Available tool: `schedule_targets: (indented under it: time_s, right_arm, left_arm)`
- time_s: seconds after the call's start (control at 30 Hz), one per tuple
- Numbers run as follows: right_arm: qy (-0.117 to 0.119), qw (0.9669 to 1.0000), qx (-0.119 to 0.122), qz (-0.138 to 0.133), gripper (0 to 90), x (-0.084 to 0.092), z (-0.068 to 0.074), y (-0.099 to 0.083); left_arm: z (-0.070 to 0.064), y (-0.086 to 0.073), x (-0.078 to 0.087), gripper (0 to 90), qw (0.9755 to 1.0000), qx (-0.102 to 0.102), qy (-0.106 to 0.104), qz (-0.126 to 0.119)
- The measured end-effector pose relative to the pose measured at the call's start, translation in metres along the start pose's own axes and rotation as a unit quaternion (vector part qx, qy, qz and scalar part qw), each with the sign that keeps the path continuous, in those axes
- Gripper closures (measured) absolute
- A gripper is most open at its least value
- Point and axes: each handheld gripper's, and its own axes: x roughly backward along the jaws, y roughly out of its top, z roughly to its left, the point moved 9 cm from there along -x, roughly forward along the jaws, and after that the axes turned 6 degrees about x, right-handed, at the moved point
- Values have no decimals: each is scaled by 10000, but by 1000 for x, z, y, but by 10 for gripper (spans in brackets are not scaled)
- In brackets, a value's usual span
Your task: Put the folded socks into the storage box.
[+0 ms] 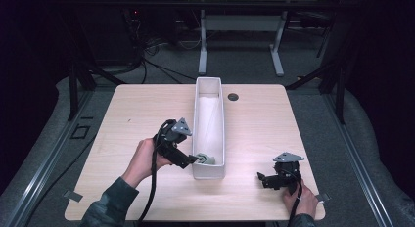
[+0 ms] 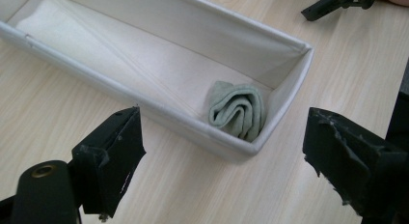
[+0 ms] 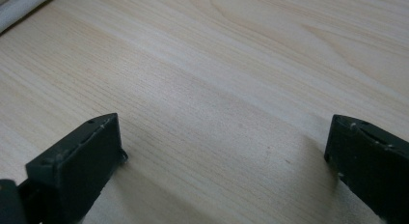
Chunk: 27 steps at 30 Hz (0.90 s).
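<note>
Though the room around it is dark, the big wooden surface [image 1: 147,114] is bright and easy to see. Down its middle, running from the far edge toward the near edge, stands a long white box [image 1: 197,129] with soft cloth sides. It is open on top.

Next come the two tools that the person holds. The left gripper [image 1: 193,159] is at the near end of the box, just outside its left wall, and it points in toward the box. In the left gripper view its jaws stand wide apart with nothing between them. The right gripper [image 1: 261,178] rests low by the near right corner of the surface, well apart from the box. Its jaws are wide apart too, with bare wood between them.

The smallest thing is a little green cloth [image 2: 238,109], rolled up in soft folds. It lies inside the box, on the bottom, tucked into the corner at the near end. No jaws touch it.

So I think the main job is done: the cloth is in the box and the left gripper has let it go. The rest of the box holds nothing else, and I see no other cloth on the surface. What is left looks small. The left hand [image 1: 143,161] only needs to pull clear of the box and settle down, the way the right hand [image 1: 304,200] is resting.
</note>
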Motion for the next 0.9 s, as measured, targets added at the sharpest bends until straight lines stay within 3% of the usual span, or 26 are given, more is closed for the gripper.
schedule_targets:
  time_s: [0.43,0.9]
  right_arm:
    - [-1,10000,-1,1,0,0,0,0]
    - [-1,10000,1,-1,0,0,0,0]
  left_arm:
    - [12,-35,17,84,9991,299,249,-181]
    - [26,-77,21,34,9958,718,453,-344]
